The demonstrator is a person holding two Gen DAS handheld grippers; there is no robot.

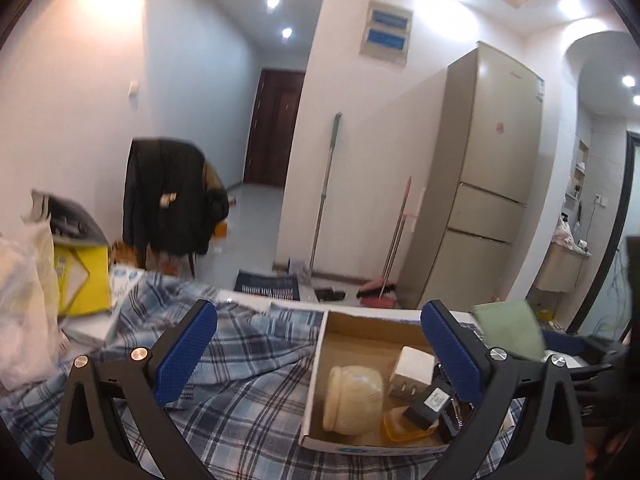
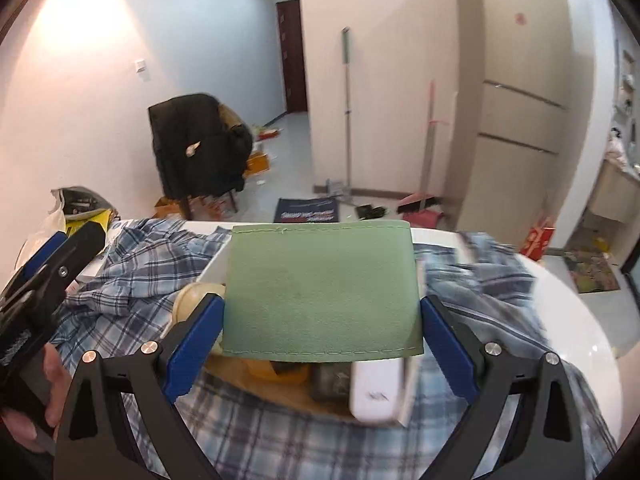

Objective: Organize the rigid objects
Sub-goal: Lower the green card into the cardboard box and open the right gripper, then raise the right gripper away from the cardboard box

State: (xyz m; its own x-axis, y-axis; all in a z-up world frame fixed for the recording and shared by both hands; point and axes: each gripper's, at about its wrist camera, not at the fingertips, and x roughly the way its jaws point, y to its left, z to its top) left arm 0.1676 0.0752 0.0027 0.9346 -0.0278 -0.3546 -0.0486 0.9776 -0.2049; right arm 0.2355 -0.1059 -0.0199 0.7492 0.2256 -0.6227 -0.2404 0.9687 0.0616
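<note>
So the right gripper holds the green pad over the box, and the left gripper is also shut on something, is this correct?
Not quite. The right gripper does hold the green pad over the box, but the left gripper is open and holds nothing. The left wrist view shows its fingers wide apart with only the plaid cloth and the box between them.

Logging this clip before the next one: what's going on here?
A person is tidying small items into a cardboard box on a table covered with a plaid cloth. The right tool is shut on a green flat case, held above the box. The left tool is open and holds nothing, beside the box. Already inside are a cream jar, a white charger, a black adapter and an orange piece.
</note>
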